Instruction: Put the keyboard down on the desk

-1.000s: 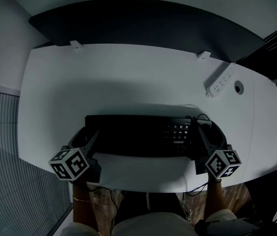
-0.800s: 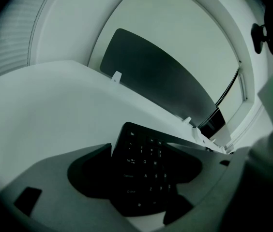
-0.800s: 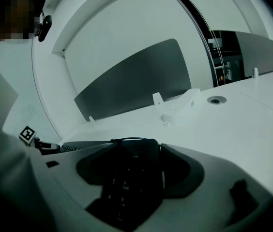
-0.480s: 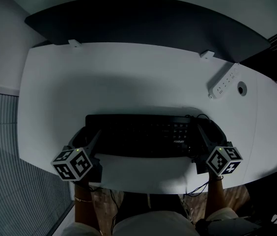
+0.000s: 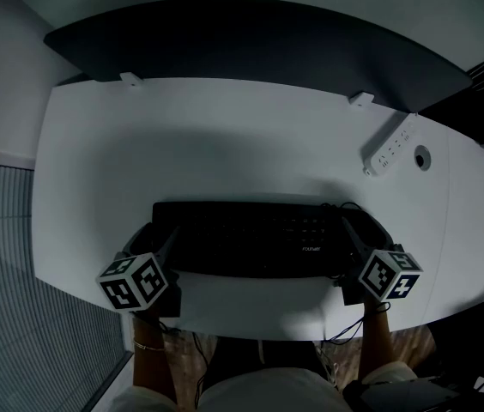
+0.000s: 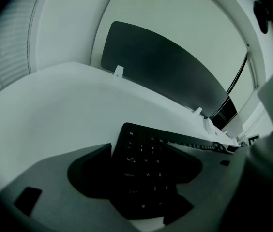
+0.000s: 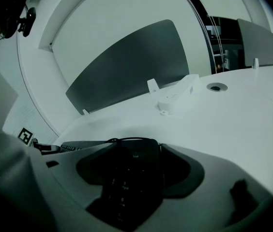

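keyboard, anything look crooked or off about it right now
Nothing stands out. The keyboard runs parallel to the front edge of the desk, roughly level, with the left tool clamped on one end and the right tool on the other. No damage shows.

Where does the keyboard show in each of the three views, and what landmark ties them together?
Head view: the keyboard spans lower centre, near the front edge of the desk.
Left gripper view: bottom centre, its Esc end between the jaws.
Right gripper view: bottom centre, its cabled end between the jaws.
Shared landmark: the dark divider panel along the desk's far edge.
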The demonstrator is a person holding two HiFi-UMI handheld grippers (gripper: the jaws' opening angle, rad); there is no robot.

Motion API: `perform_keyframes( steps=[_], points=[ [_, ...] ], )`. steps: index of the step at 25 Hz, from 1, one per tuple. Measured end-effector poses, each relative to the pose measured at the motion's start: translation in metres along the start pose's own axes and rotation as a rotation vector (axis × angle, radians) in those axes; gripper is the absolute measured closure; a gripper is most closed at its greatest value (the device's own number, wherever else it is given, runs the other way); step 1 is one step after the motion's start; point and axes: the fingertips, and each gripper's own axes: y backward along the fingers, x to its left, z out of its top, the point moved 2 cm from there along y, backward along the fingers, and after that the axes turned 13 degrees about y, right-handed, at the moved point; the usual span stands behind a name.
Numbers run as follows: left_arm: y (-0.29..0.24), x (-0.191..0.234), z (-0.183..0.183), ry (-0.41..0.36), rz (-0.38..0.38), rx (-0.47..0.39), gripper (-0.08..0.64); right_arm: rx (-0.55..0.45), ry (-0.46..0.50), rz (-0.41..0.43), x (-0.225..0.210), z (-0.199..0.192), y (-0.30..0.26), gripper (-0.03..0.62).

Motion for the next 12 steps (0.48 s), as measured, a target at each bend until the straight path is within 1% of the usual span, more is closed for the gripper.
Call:
perform_keyframes(
  steps=[5, 12],
  points=[
    [-0.0032, 0.0004, -0.0006, -0.018, 0.036, -0.003, 0.227, 0.027, -0.021, 0.003, -0.0015, -0.0009, -0.0024, 0.337],
    [-0.0061, 0.0049, -0.0042, 0.020, 0.010, 0.012, 0.227, 0.060, -0.035, -0.006, -0.0027, -0.0021, -0.0014, 0.337]
  ],
)
